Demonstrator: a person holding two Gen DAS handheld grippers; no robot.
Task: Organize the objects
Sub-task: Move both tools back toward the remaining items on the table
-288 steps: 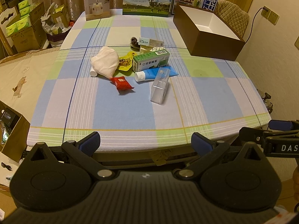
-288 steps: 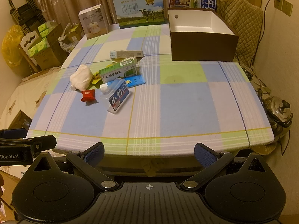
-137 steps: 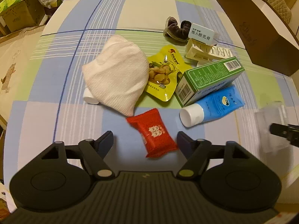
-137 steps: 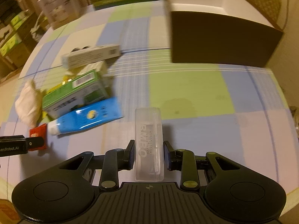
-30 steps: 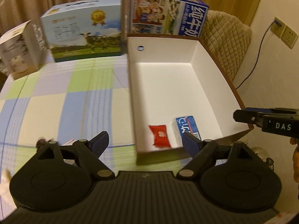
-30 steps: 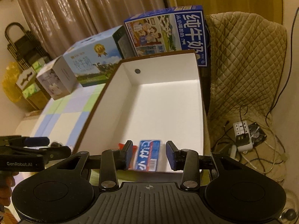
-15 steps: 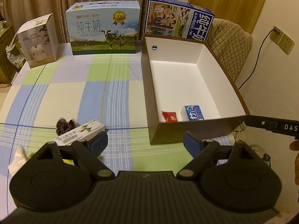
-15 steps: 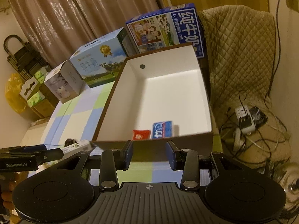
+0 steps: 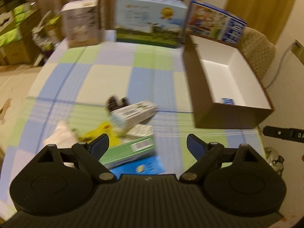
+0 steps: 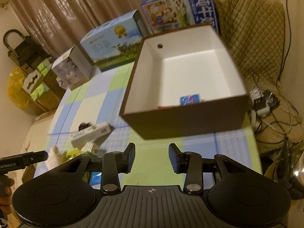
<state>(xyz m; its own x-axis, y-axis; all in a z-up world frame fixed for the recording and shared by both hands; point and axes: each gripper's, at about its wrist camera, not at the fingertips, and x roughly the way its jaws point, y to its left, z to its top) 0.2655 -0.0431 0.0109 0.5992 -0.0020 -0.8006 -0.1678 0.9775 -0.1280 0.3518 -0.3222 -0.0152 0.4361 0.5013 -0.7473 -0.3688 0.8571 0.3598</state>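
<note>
The brown box with white inside (image 9: pixel 233 115) (image 10: pixel 190 119) stands at the table's right side; a blue-labelled packet (image 9: pixel 227 101) (image 10: pixel 190 99) and a sliver of the red packet (image 10: pixel 167 106) lie in it. My left gripper (image 9: pixel 147 144) is open and empty above the loose pile: green box (image 9: pixel 131 152), blue tube (image 9: pixel 140 166), white carton (image 9: pixel 136 112) (image 10: pixel 91 134), yellow snack bag (image 9: pixel 96 133), white cloth (image 9: pixel 60 135) and dark hair tie (image 9: pixel 115 102). My right gripper (image 10: pixel 152 156) is open and empty in front of the brown box.
Three cartons stand along the table's far edge: a white one (image 9: pixel 81 23), a milk box (image 9: pixel 150 20) and a blue milk box (image 9: pixel 214 21). A quilted chair (image 10: pixel 252 36) and cables (image 10: pixel 266 102) are to the right. Boxes are stacked at the left (image 9: pixel 11 38).
Both grippers have pulled back from the brown box. The left one has swung left and down over the pile of loose items. The right one has tilted.
</note>
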